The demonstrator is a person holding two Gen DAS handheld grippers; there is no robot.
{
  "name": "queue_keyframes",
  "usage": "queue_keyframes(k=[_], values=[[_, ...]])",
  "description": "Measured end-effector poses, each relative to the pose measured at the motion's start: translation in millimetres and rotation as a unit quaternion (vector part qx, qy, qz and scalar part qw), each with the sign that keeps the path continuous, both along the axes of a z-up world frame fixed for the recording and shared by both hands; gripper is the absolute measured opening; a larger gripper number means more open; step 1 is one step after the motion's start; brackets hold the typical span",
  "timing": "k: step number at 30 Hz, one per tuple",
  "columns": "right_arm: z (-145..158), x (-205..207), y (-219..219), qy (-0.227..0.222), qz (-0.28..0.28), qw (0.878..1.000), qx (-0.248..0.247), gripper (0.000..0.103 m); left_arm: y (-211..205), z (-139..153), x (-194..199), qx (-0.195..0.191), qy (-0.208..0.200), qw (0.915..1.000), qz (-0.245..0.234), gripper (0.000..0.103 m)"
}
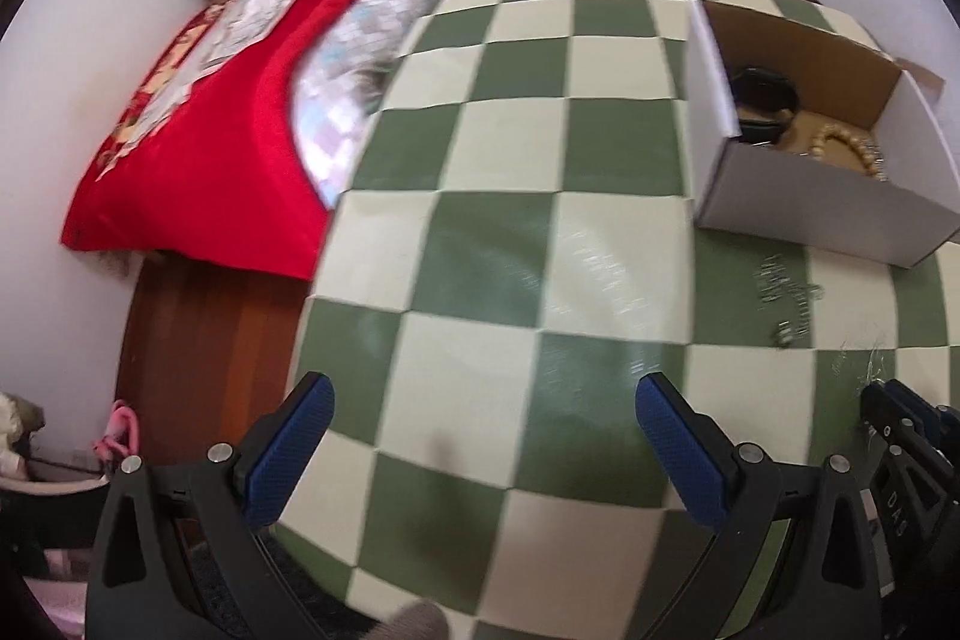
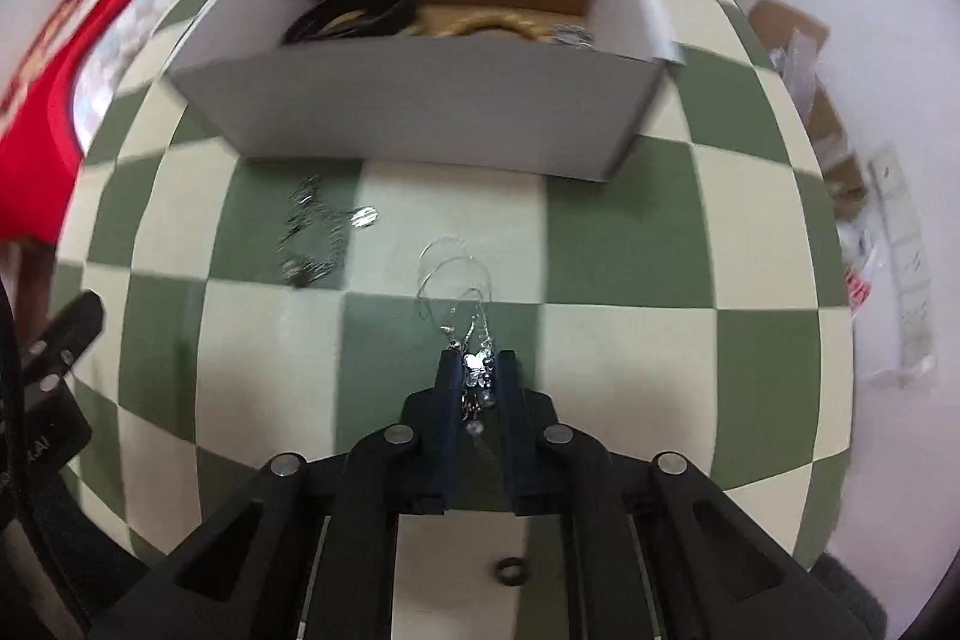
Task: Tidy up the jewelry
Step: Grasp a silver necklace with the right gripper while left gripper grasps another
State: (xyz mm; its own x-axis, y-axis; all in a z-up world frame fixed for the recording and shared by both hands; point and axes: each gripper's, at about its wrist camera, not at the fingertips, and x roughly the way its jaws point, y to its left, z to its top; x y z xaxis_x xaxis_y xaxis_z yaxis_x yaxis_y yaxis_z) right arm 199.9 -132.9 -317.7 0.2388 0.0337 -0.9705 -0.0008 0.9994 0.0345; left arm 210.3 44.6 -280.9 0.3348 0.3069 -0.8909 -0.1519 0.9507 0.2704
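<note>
Right hand-held gripper (image 2: pixel 477 370): jaws drawn together, clamped on a silver necklace (image 2: pixel 459 292); the pendant cluster sits between the fingers while the thin chain loops forward onto the bench (image 2: pixel 630 370) with its green and cream checks.
Left hand-held gripper (image 1: pixel 483 436): jaws wide apart, nothing between them, poised over the bare checks well short of the box.
Step in hand: by my reading, the pick-up of the necklace is made and the carry to the box is what comes next.
Next move: likely a lift high enough to bring the trailing chain over the near wall of the box (image 2: pixel 432 100), then a release inside; the loose chain could drag or snag on the rim.
Box: white card outside, brown inside, open at the top, just beyond the necklace.
Box contents: a black band (image 2: pixel 354 13) at the left, a ring of tan beads (image 2: pixel 480 23) in the middle, something small and silvery (image 2: pixel 570 35) at the right corner.
Left on the bench: another dark chain (image 2: pixel 312 238) with a round silver piece, near the box front, left of the held necklace; a small dark ring (image 2: pixel 509 572) close under the right hand-held gripper.
</note>
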Motion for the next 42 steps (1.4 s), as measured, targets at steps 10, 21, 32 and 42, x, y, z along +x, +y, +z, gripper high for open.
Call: queue_keyframes(k=[10,21,32,42], values=[[2,4,-70,0.01,-0.073,0.997,0.038,0.004,-71,-31,37,-0.085,0.062,0.9907,-0.086,0.102],[0,10,-83,0.011,-0.078,0.996,0.049,0.005,-93,-44,35,-0.113,0.058,0.9867,-0.101,0.078],[1,8,-82,0.012,-0.083,0.995,0.054,0.005,-105,-36,28,-0.139,0.05,0.9826,-0.112,0.009],[41,-5,-87,-0.022,-0.087,0.99,0.106,0.005,-64,-9,-12,-0.177,0.052,0.979,-0.087,0.009]])
